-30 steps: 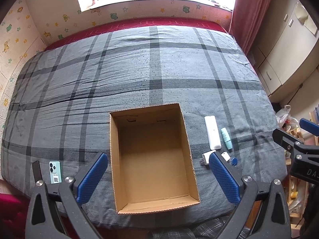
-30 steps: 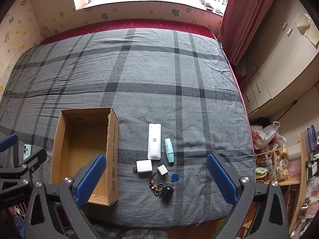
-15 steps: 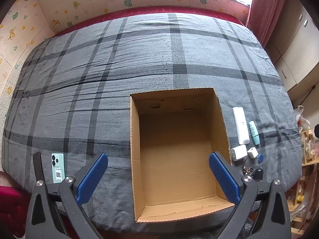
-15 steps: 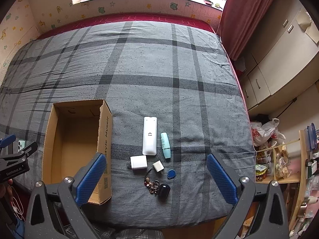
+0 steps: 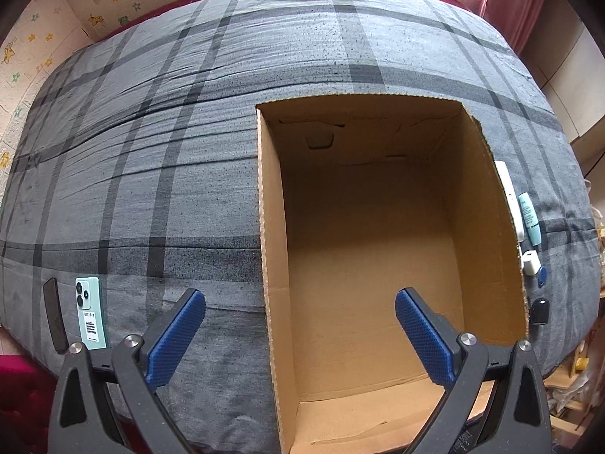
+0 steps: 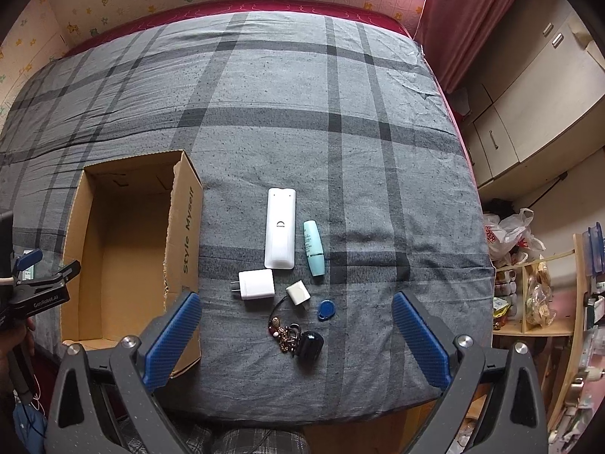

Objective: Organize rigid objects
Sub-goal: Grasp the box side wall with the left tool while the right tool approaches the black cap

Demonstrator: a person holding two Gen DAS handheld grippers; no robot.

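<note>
An open, empty cardboard box [image 5: 378, 249] lies on the grey plaid bed; it also shows in the right wrist view [image 6: 124, 249]. Right of it lie a white remote [image 6: 280, 227], a teal tube [image 6: 313, 247], a white plug adapter [image 6: 256, 283], a small white cube charger [image 6: 298, 292], a blue key tag [image 6: 325, 309] and a black fob with keys [image 6: 302, 342]. A green phone [image 5: 90, 312] and a dark flat bar [image 5: 55, 316] lie left of the box. My left gripper [image 5: 300, 335] is open over the box's left wall. My right gripper [image 6: 297, 340] is open above the keys.
The bed's front edge is just below both grippers. Cabinets [image 6: 529, 113] and a red curtain [image 6: 450, 11] stand to the right. A shelf with bags and jars [image 6: 529, 295] is at the right of the bed.
The left gripper has moved down and closer to the bed, so the box fills more of its view. The right gripper has moved slightly closer to the small items.
</note>
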